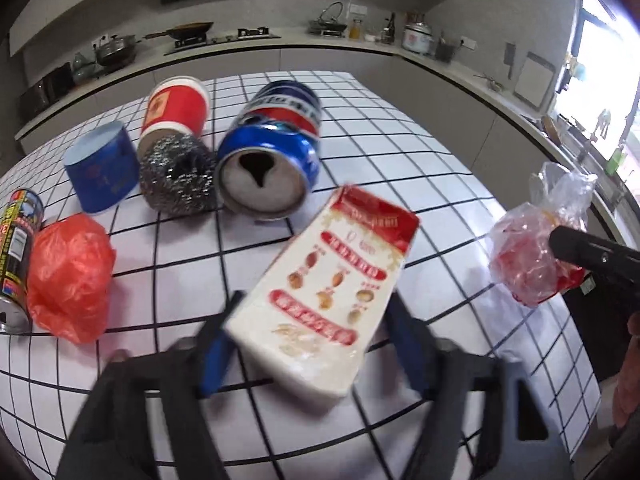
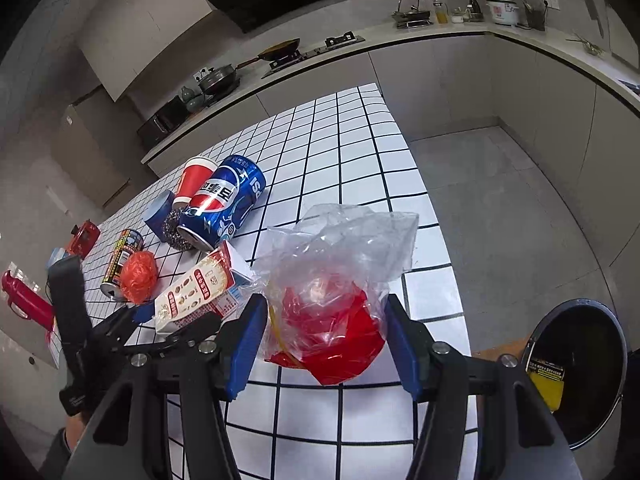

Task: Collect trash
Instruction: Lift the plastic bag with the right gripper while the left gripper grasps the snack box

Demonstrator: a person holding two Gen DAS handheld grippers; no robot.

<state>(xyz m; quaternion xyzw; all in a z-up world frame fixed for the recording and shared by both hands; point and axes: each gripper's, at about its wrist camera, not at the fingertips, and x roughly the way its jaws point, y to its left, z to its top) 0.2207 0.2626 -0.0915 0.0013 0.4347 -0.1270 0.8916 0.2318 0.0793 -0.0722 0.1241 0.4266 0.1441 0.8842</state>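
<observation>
L gripper (image 1: 308, 340) clamped on carton (image 1: 332, 276) | R gripper (image 2: 326, 340) clamped on plastic bag (image 2: 336, 280) | both over tiled table (image 2: 352, 152)

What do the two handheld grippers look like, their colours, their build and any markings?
Both look alike. The right gripper has black plastic linkage arms joined by round silver pivot bolts, ending in two flat blue finger pads. The left gripper shows the same black frame and blue pads, blurred here. No cables or readable markings show on either. A dark sleeve edge may show at the frame's lower left, too unclear to describe.
</observation>
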